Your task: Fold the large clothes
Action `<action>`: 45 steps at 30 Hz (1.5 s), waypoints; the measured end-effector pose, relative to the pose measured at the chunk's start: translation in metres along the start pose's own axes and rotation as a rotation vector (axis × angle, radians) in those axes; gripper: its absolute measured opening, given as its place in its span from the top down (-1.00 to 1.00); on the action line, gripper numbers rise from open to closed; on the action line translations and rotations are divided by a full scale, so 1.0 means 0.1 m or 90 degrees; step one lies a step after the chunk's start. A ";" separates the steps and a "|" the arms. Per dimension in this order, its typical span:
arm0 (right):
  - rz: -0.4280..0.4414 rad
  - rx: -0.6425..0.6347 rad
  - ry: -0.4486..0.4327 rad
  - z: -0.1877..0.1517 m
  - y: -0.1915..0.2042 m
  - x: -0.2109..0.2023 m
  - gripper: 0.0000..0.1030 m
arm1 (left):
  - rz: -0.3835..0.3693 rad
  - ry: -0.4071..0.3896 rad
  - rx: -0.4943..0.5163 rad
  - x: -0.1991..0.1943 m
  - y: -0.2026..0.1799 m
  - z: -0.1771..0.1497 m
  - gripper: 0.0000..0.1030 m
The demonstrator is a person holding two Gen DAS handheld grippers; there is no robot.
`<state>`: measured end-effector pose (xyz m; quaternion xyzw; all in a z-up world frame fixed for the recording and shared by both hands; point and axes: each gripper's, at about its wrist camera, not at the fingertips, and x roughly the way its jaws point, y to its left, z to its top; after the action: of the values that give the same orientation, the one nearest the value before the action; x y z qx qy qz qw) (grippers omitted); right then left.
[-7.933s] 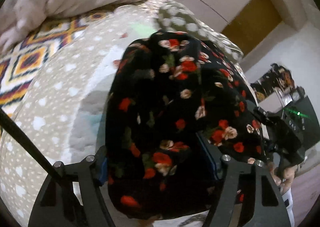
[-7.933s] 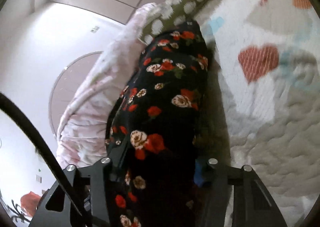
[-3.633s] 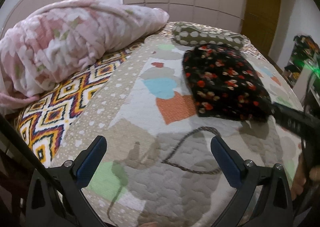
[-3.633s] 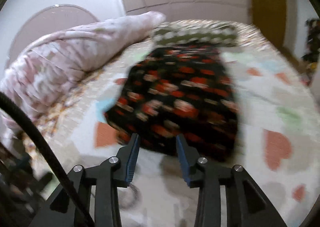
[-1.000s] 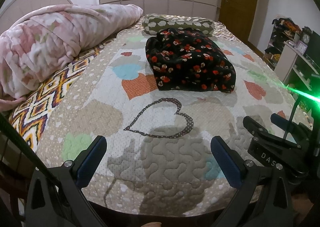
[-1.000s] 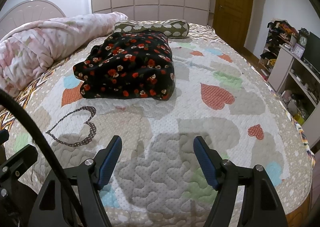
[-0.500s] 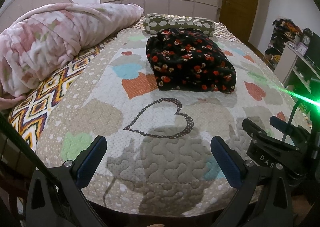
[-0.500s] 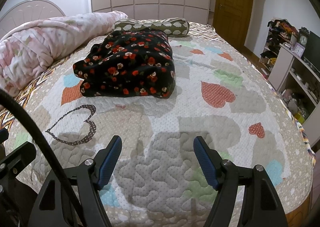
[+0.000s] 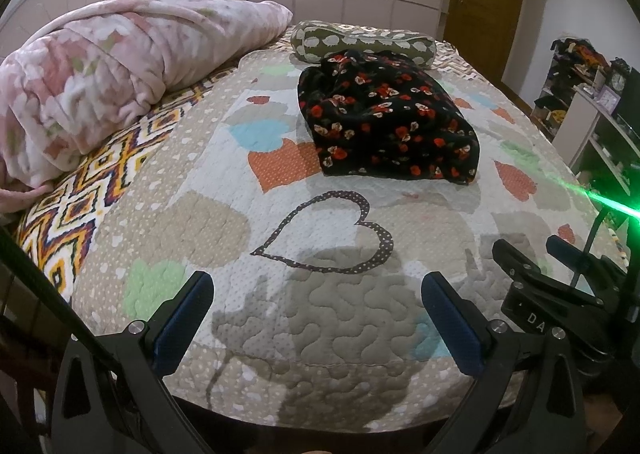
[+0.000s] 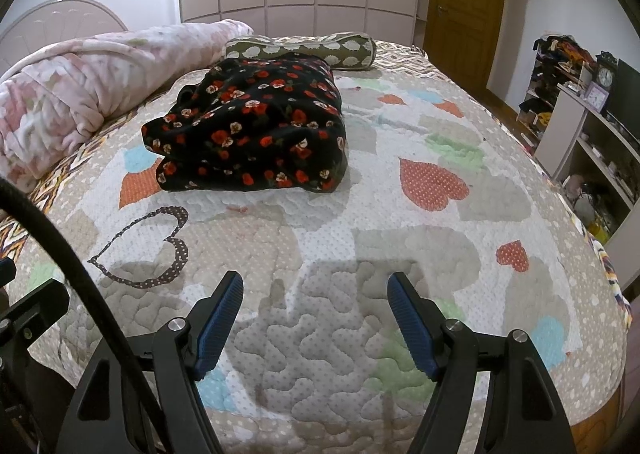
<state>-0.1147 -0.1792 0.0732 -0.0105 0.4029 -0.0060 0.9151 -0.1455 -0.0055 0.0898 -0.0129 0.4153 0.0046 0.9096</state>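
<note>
One folded floral garment [image 9: 384,125] lies on the bed [image 9: 320,314] beside one spotted bolster [image 9: 360,41] and one pink blanket [image 9: 120,65]. Two claws, left claw [image 9: 316,294] and right claw [image 10: 316,294], hang wide and empty.

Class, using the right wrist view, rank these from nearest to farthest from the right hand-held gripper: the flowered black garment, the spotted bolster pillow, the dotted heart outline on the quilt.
From the right hand-held gripper:
1. Dotted heart outline, near left on the quilt.
2. Flowered black garment, mid-bed, left of centre.
3. Spotted bolster pillow, far end, behind the garment.

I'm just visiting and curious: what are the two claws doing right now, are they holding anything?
Left gripper: open, holding nothing, over the quilt.
Right gripper: open, holding nothing; the floral garment lies apart, farther up the bed.
</note>
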 end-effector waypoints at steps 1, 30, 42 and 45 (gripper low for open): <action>0.000 0.000 0.001 0.00 0.00 0.00 -0.52 | 0.002 0.001 0.000 0.00 0.00 0.00 -1.00; -0.001 0.000 0.006 -0.01 -0.01 0.01 -0.58 | 0.001 0.006 -0.002 0.03 0.02 0.00 -1.00; -0.003 0.000 0.009 -0.05 0.00 0.01 -0.60 | -0.002 0.009 -0.005 0.03 0.03 -0.01 -1.00; -0.003 0.001 0.010 -0.05 0.01 0.01 -0.60 | -0.002 0.008 -0.007 0.03 0.04 -0.01 -1.00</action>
<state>-0.1171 -0.1784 0.0691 -0.0108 0.4099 -0.0081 0.9120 -0.1442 -0.0019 0.0867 -0.0182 0.4210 0.0053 0.9068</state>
